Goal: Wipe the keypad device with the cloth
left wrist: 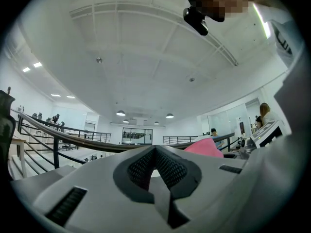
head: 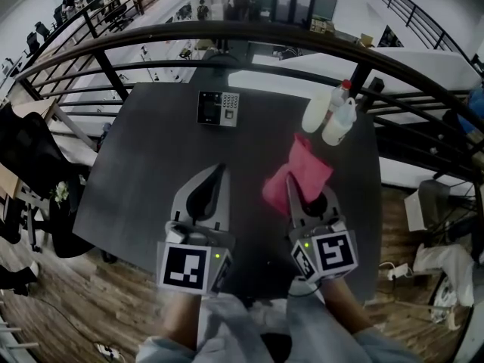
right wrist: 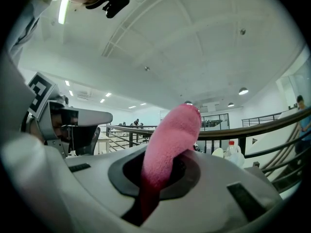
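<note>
The keypad device (head: 218,108), black with a grey keypad, lies flat near the far edge of the dark table (head: 151,187). My right gripper (head: 290,181) is shut on the pink cloth (head: 299,172), held above the table's right half, well short of the device. In the right gripper view the cloth (right wrist: 171,142) sticks up out of the closed jaws of that gripper (right wrist: 163,176). My left gripper (head: 221,169) is shut with nothing in it, beside the right one. Its jaws meet in the left gripper view (left wrist: 155,149), where the cloth (left wrist: 206,147) shows at the right. Both grippers tilt upward toward the ceiling.
Two white plastic bottles (head: 318,110) (head: 339,122) stand at the table's far right corner; one (right wrist: 233,149) shows in the right gripper view. A dark metal railing (head: 249,32) curves behind the table. Wooden floor (head: 53,308) lies past the left and near edges.
</note>
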Available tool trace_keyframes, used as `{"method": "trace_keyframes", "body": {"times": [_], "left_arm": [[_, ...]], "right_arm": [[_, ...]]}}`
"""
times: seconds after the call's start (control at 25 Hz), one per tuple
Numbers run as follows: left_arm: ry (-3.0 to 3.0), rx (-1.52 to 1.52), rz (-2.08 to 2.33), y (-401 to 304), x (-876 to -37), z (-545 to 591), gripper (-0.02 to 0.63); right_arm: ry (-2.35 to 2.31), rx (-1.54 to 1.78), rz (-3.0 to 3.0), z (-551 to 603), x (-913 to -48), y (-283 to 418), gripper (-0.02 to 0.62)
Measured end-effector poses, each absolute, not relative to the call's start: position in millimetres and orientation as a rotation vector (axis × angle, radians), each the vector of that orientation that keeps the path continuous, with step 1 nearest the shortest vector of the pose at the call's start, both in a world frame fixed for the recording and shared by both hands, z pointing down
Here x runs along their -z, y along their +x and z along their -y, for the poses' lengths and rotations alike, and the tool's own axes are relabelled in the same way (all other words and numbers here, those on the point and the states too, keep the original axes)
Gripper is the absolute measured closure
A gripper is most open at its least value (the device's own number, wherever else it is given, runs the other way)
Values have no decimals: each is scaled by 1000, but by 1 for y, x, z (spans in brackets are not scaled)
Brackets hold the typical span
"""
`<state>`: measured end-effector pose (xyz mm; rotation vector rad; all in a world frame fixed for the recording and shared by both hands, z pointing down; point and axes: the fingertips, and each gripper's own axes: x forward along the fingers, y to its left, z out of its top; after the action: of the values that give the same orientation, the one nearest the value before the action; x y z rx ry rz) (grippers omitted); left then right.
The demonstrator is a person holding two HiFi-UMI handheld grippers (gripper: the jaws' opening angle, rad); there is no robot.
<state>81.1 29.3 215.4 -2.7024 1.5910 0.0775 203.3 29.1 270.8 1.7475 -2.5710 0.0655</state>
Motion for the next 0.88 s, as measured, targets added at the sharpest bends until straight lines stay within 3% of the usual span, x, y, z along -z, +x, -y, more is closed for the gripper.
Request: {"method": "trace_keyframes", "body": {"times": [0.88], "left_arm": [[-2705, -72, -1587, 83, -217, -33, 592]], "right_arm": [[1750, -119, 2586, -30, -275, 208, 568]]}}
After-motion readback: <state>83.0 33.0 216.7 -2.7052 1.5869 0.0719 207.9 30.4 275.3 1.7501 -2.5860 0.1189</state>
